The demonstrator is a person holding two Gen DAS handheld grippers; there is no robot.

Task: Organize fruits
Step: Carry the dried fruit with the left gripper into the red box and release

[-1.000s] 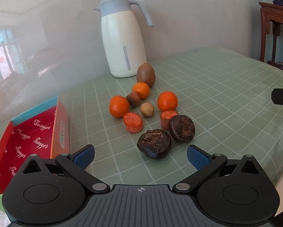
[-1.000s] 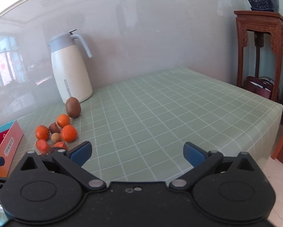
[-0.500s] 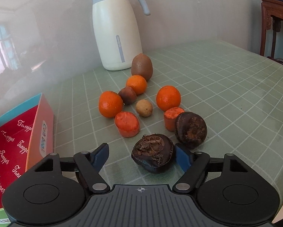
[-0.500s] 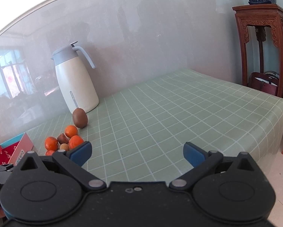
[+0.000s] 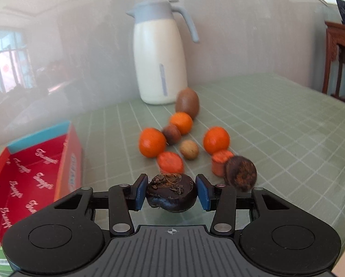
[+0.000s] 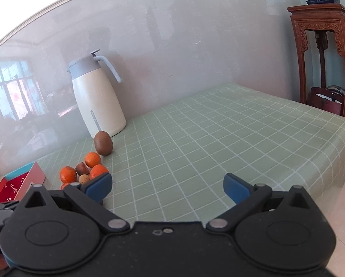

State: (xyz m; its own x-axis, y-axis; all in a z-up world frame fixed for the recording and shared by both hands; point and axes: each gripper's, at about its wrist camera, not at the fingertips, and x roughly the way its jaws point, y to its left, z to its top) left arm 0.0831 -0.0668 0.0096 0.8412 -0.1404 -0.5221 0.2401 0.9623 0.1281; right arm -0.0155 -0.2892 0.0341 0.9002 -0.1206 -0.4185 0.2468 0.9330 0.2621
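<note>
A dark, wrinkled round fruit (image 5: 172, 194) sits between the blue pads of my left gripper (image 5: 171, 192). The jaws are closing and both pads touch its sides. Just beyond lie a second dark fruit (image 5: 240, 173), two orange-red pieces (image 5: 170, 161), three tangerines (image 5: 152, 142), a walnut (image 5: 189, 152), a small brown fruit (image 5: 171, 134) and a kiwi (image 5: 187, 102). A red open box (image 5: 29, 175) lies to the left. My right gripper (image 6: 167, 188) stands open over the green checked table (image 6: 218, 138), right of the fruit, with nothing between its fingers.
A white jug with a grey-blue lid (image 5: 160, 57) stands against the wall behind the fruit. A carved wooden stand (image 6: 322, 57) with a blue pot is off the table's right edge. The table's right half is bare cloth.
My left gripper moved forward to the nearest dark fruit and its jaws came in from wide open to touch both sides. The right gripper stayed open, its view tilting slightly upward.
</note>
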